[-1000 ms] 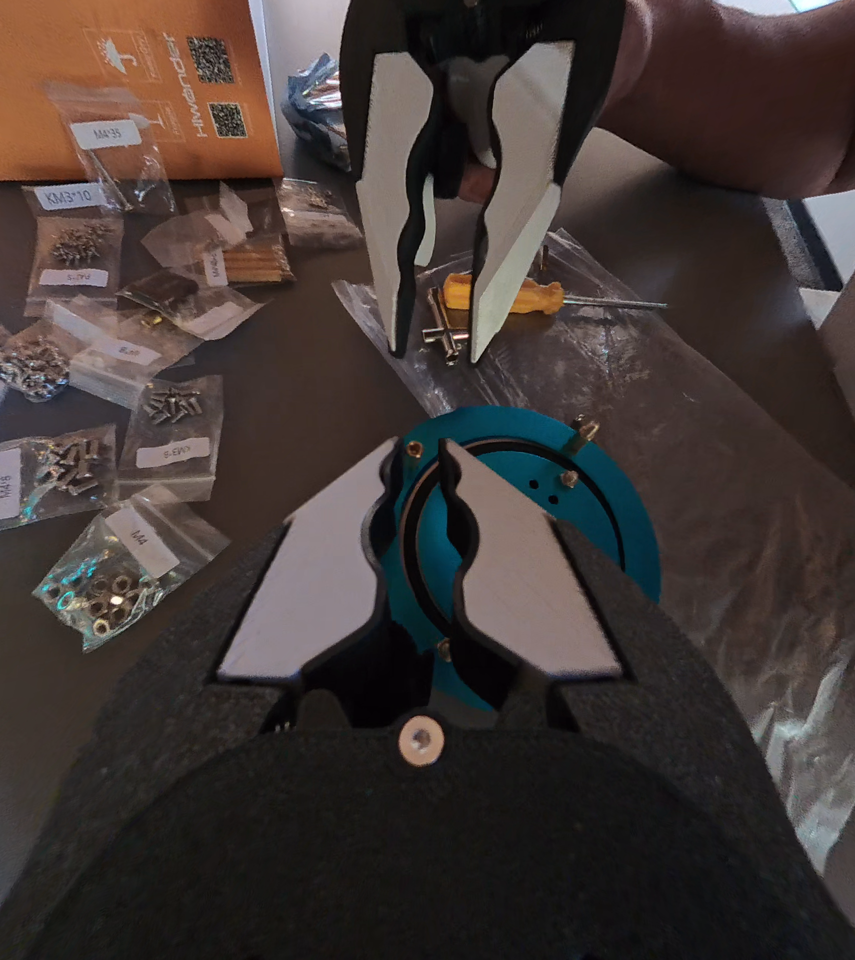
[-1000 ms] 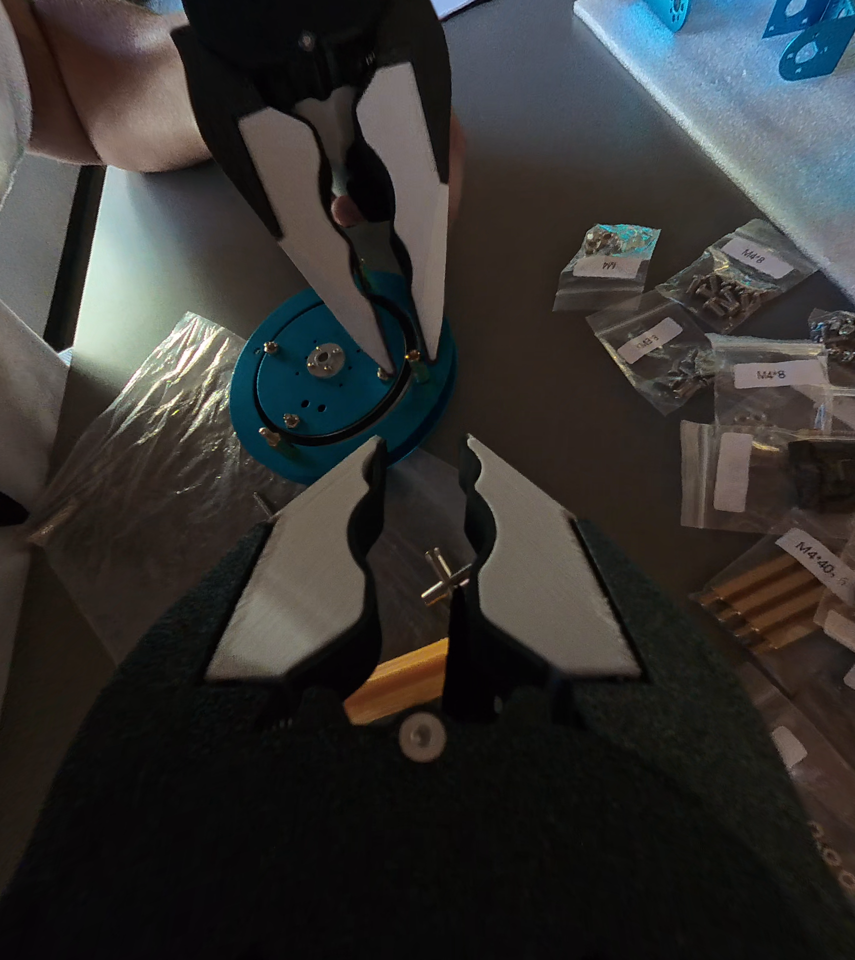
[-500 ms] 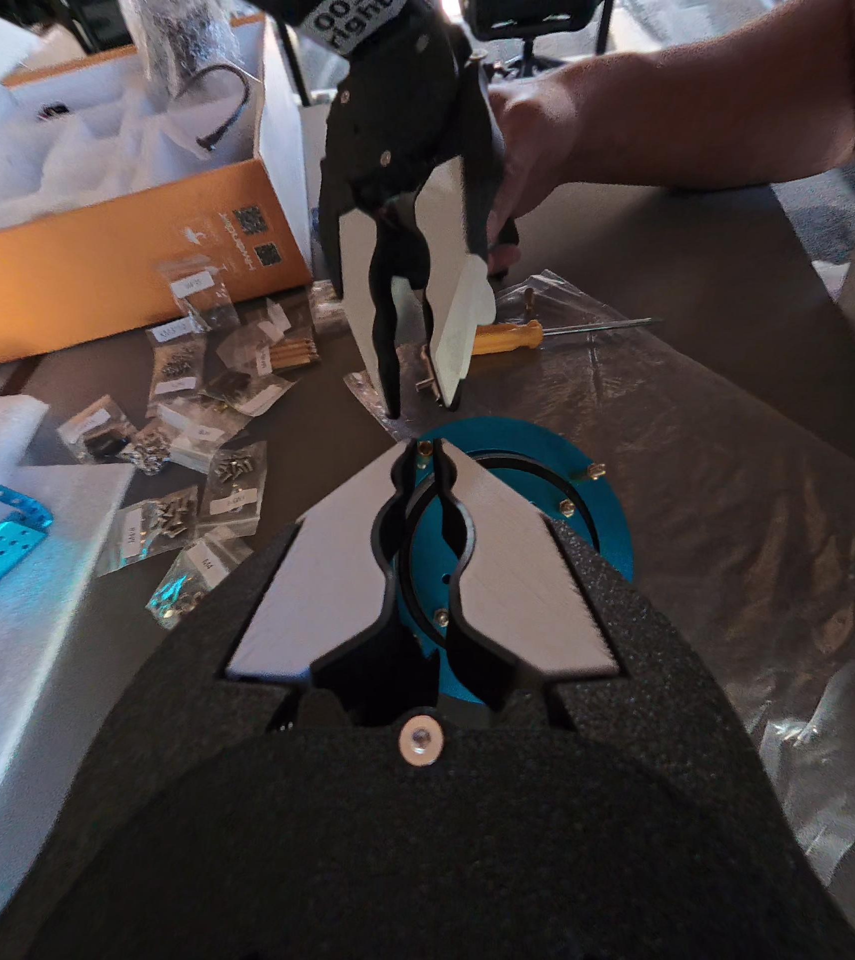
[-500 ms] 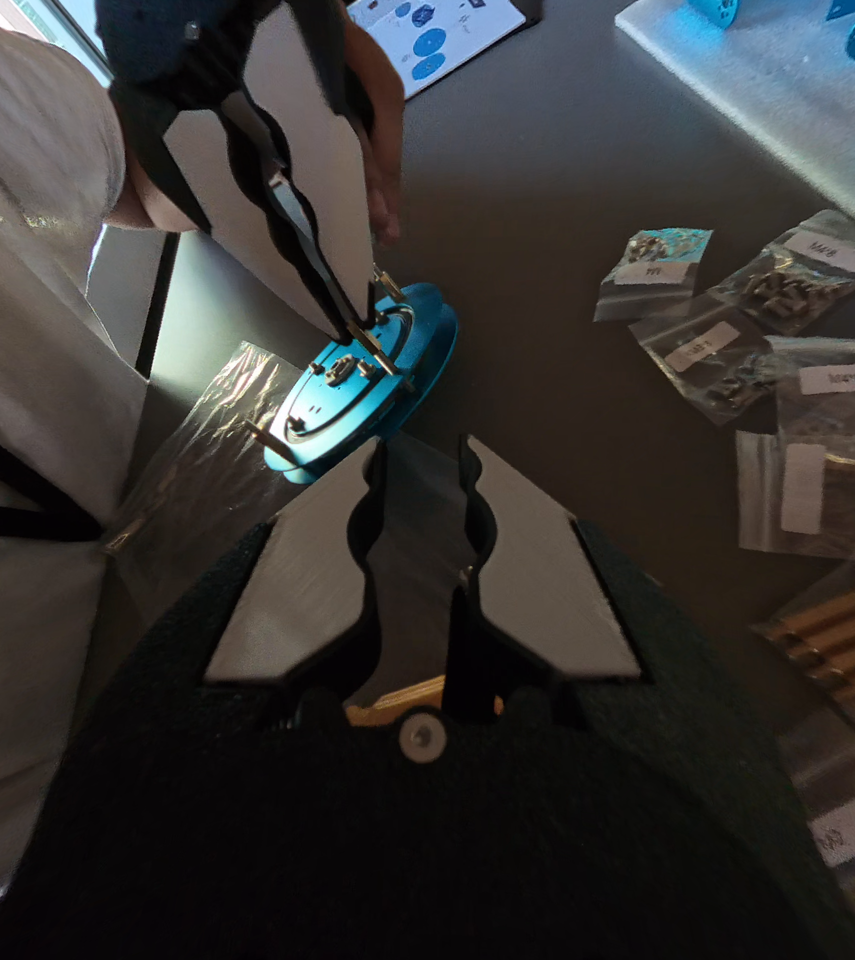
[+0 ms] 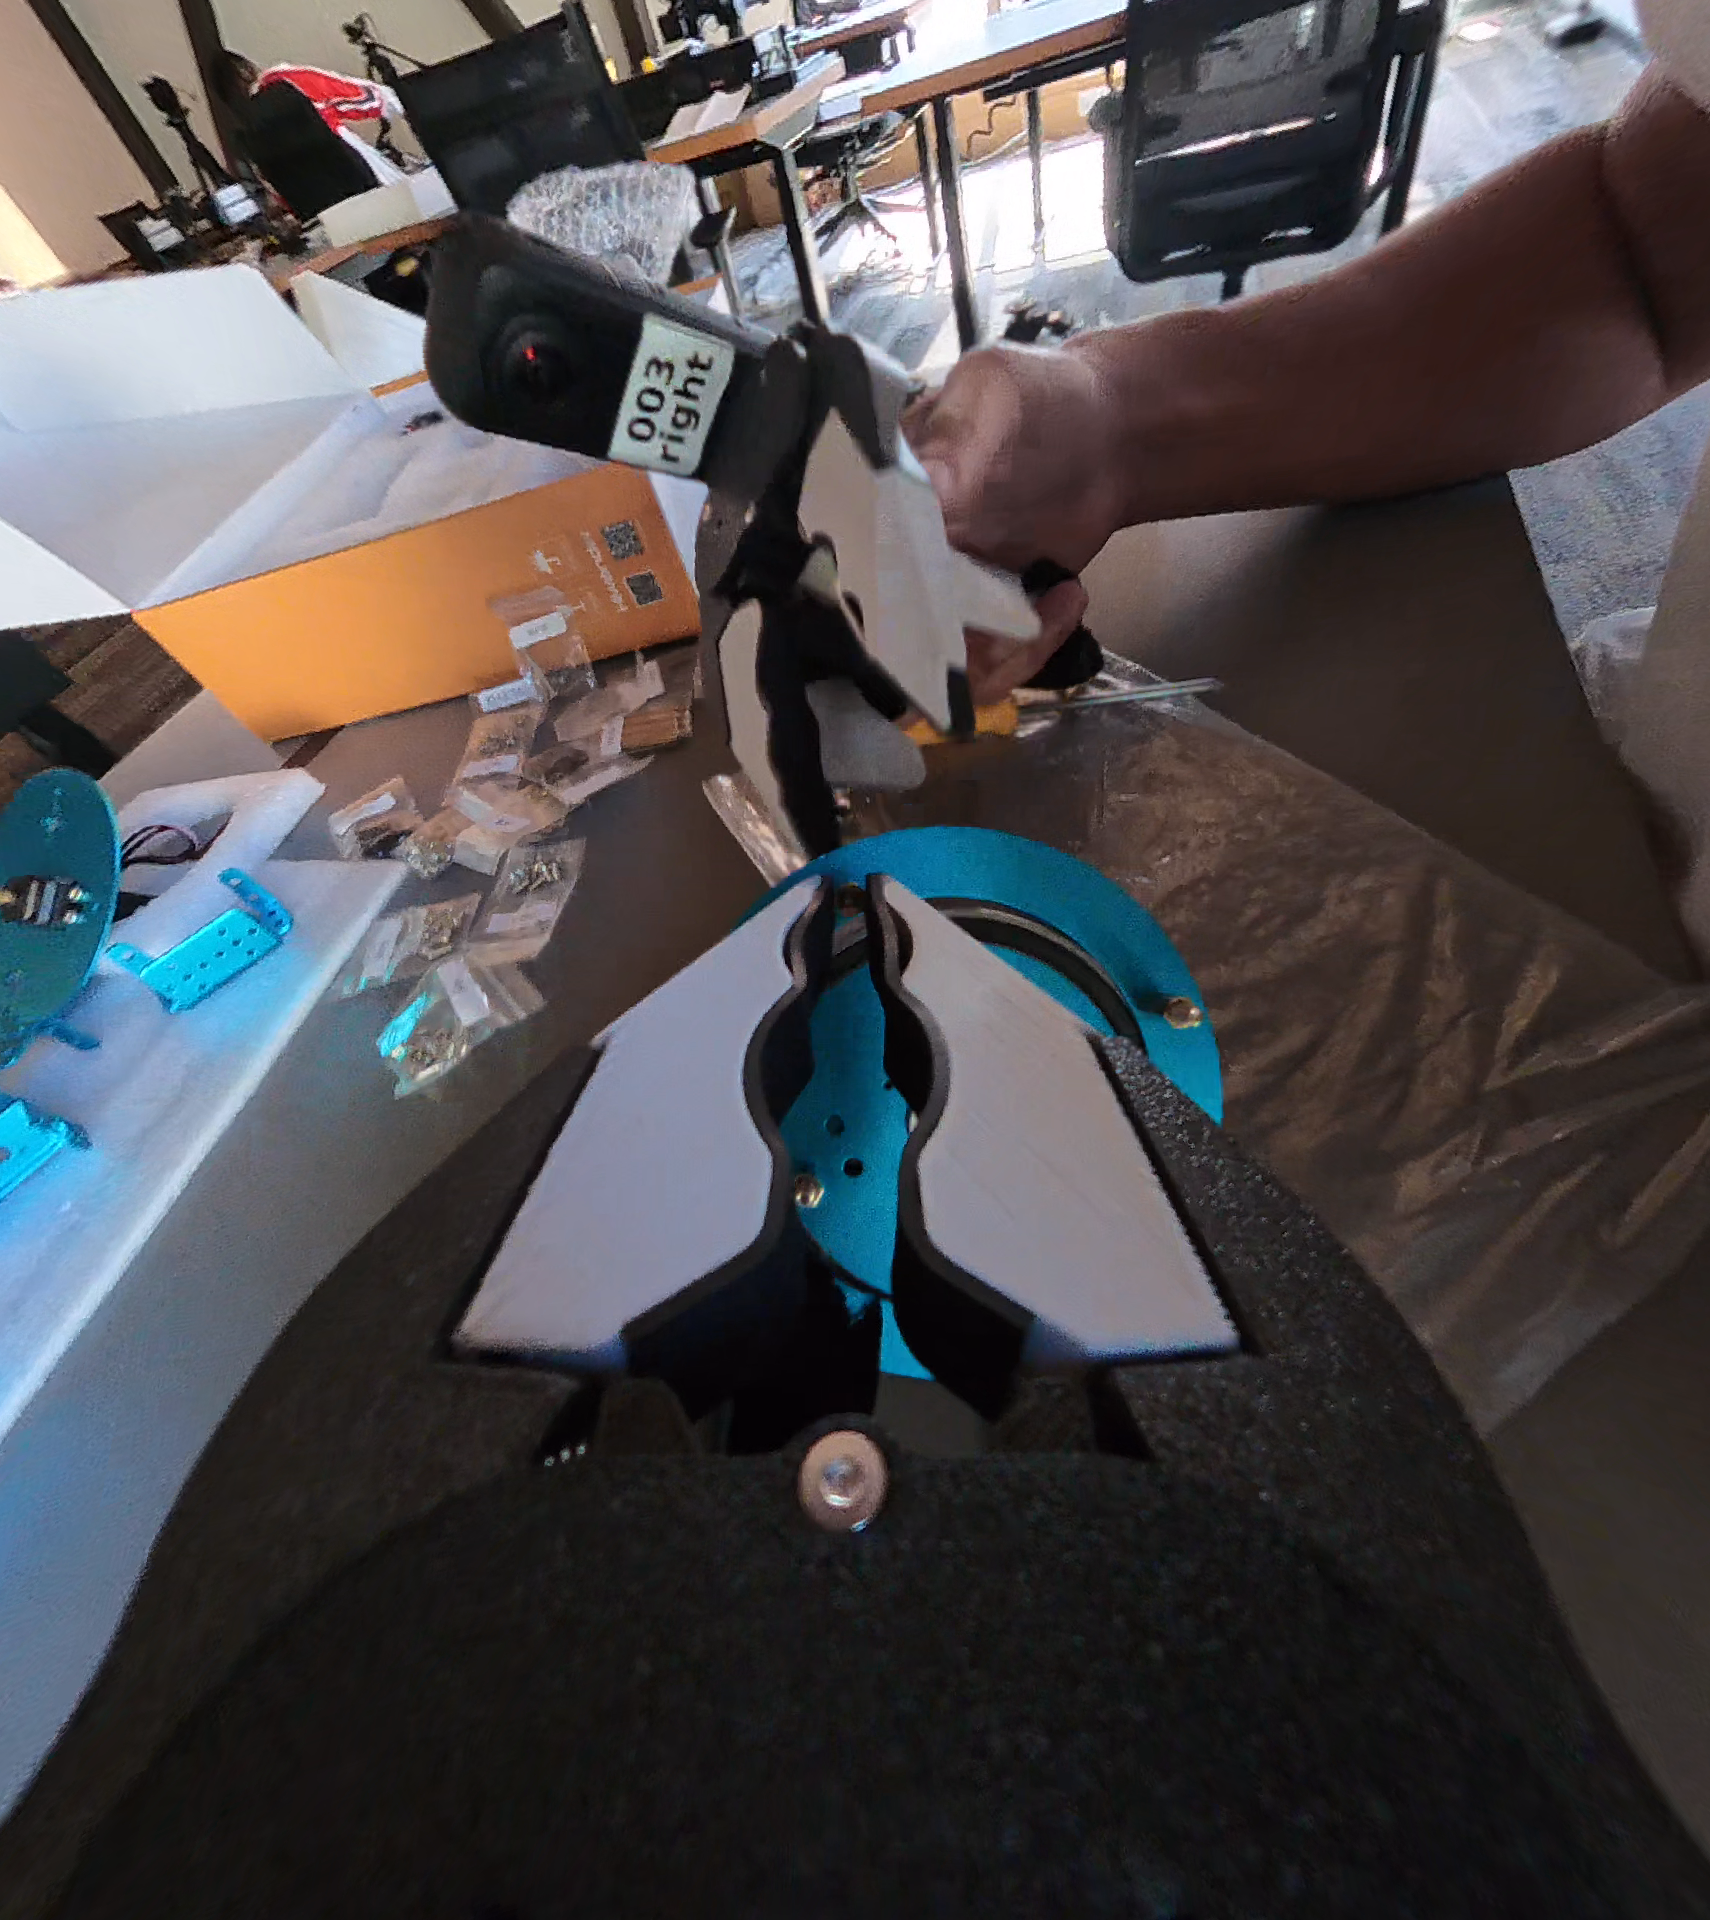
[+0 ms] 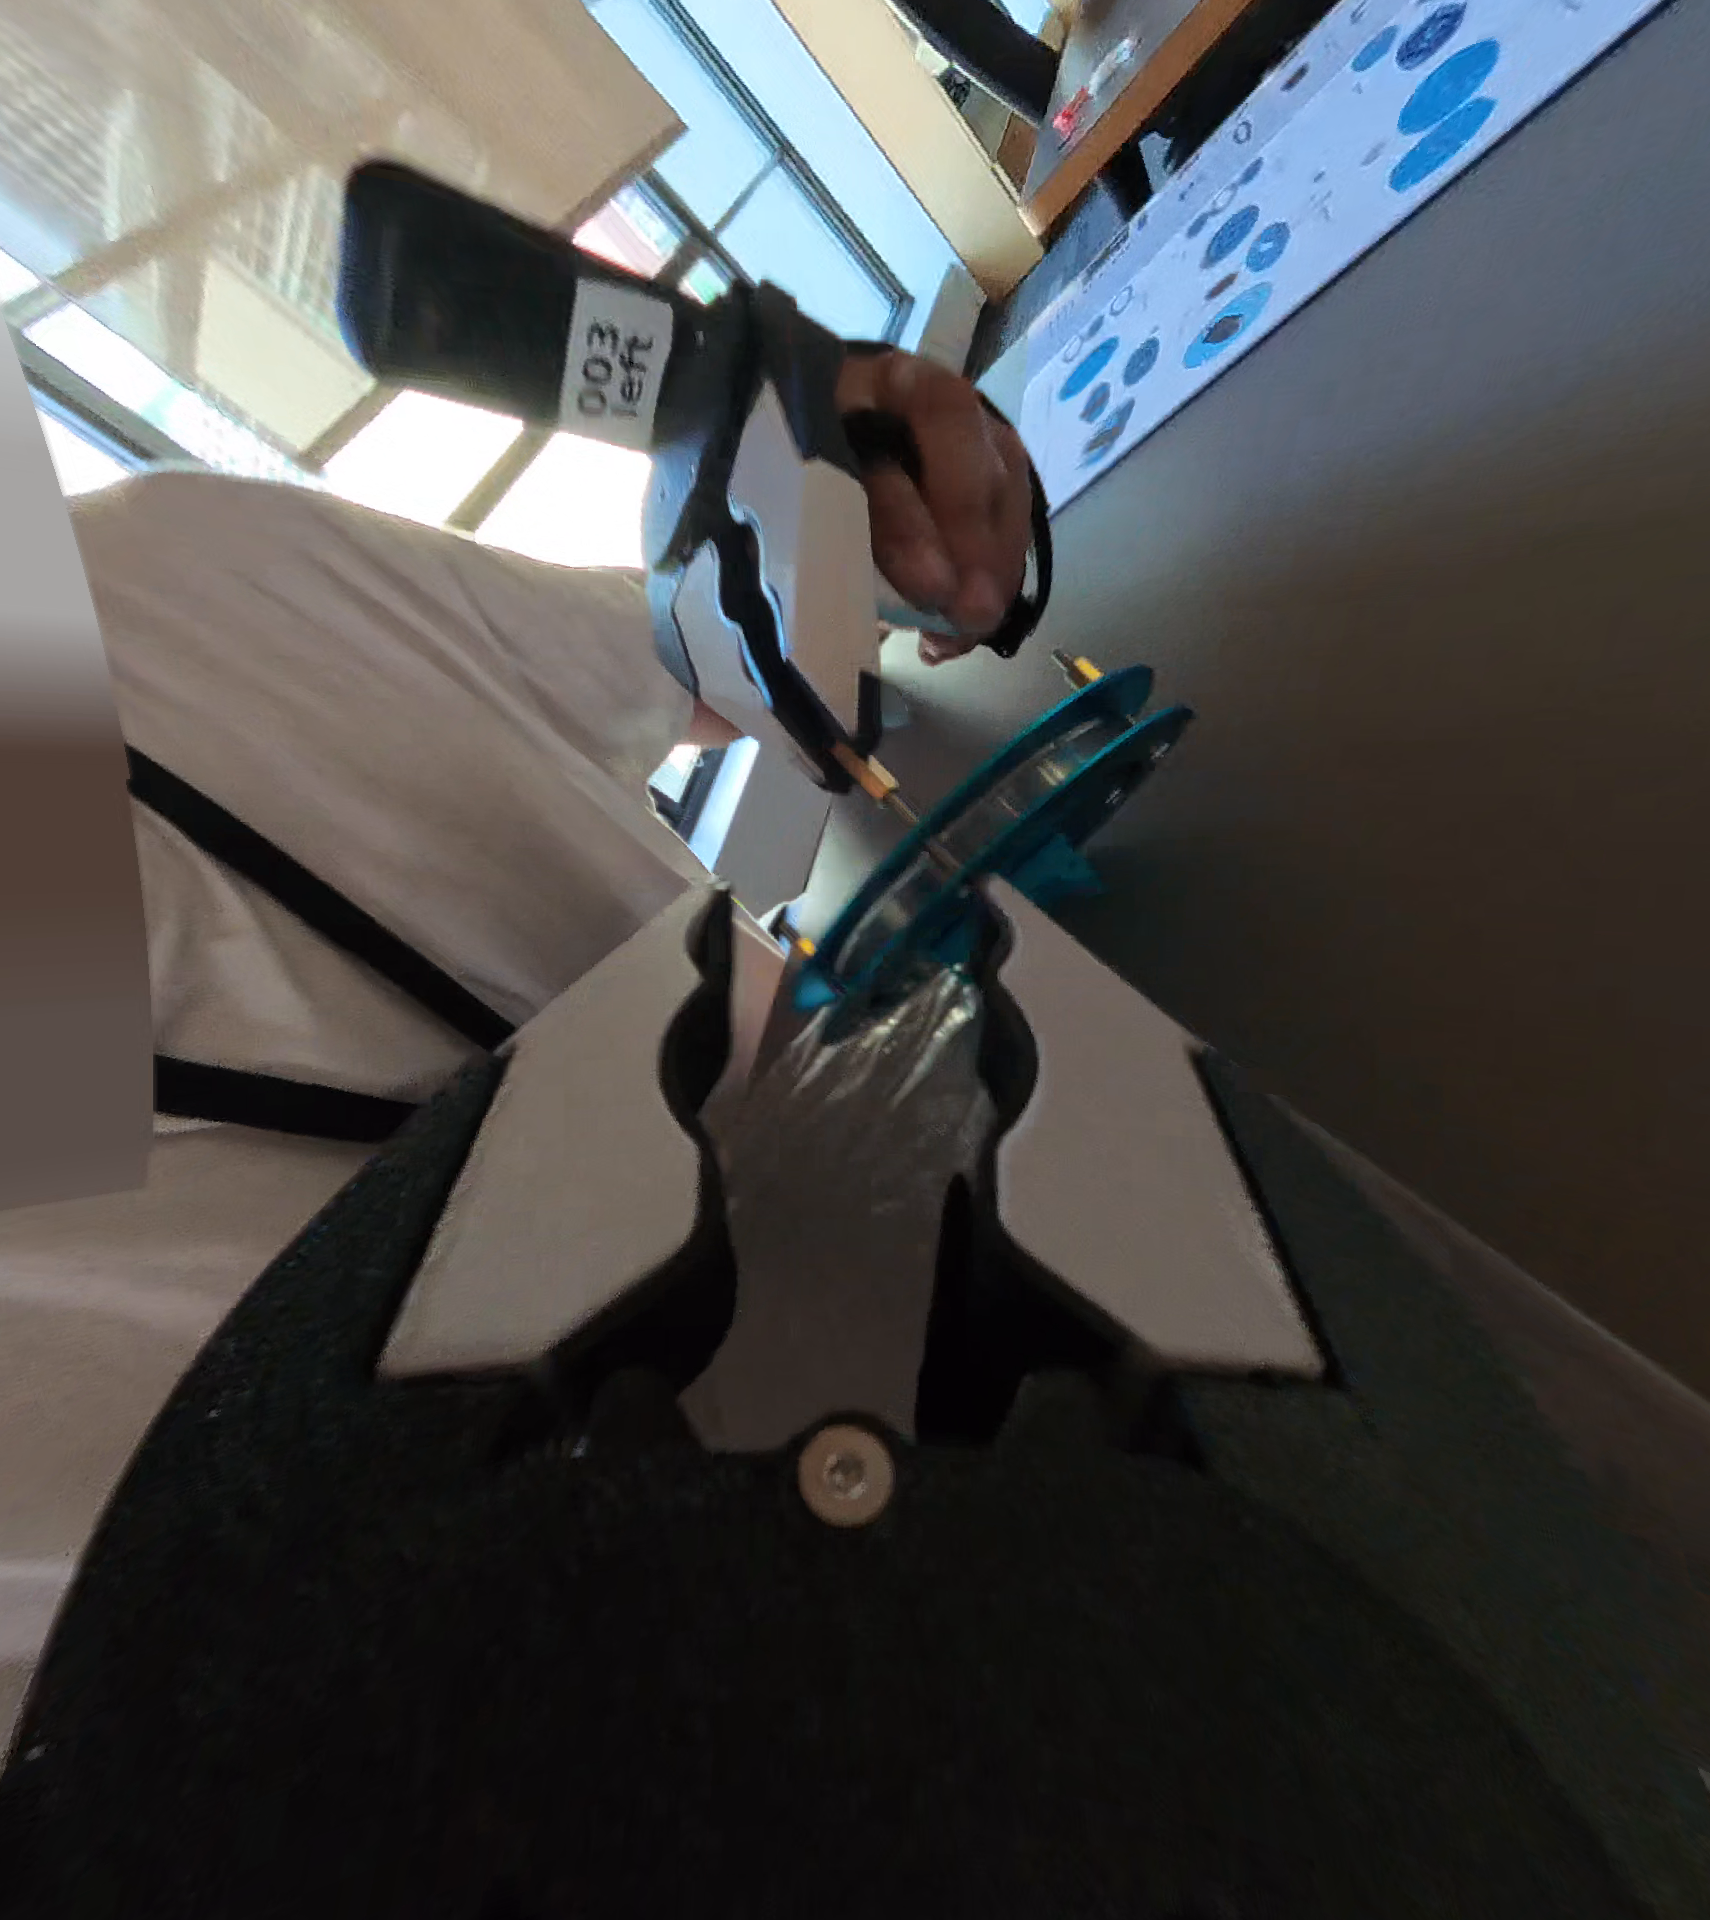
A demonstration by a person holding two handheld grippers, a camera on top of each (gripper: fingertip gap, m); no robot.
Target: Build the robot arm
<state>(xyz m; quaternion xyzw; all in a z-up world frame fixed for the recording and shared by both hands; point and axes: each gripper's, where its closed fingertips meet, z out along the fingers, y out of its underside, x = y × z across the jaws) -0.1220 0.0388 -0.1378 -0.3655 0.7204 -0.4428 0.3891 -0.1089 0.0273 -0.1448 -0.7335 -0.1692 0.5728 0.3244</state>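
Observation:
A round blue two-plate disc assembly (image 5: 1027, 894) with brass standoffs is tilted up on edge in the right wrist view (image 6: 1038, 769). My left gripper (image 5: 843, 891) is shut on one brass standoff (image 6: 874, 774) at the disc's rim and holds the disc by it; it also shows in the right wrist view (image 6: 835, 764). My right gripper (image 6: 856, 909) is open, rolled on its side, with the disc's lower edge between its fingertips. In the left wrist view it (image 5: 882, 758) hangs just beyond the disc, held by a hand.
A clear plastic sheet (image 5: 1350, 935) lies under and right of the disc, with a yellow screwdriver (image 5: 986, 717) on it. Screw bags (image 5: 477, 810), an orange box (image 5: 394, 613) and white foam with blue brackets (image 5: 207, 945) are left. A printed sheet (image 6: 1350, 208) lies far off. Less than 4 cm separates the two grippers' tips.
My left gripper has closed on the brass standoff and tipped the disc up off the table. My right gripper has left the screwdriver, rolled sideways and come to the disc's edge.

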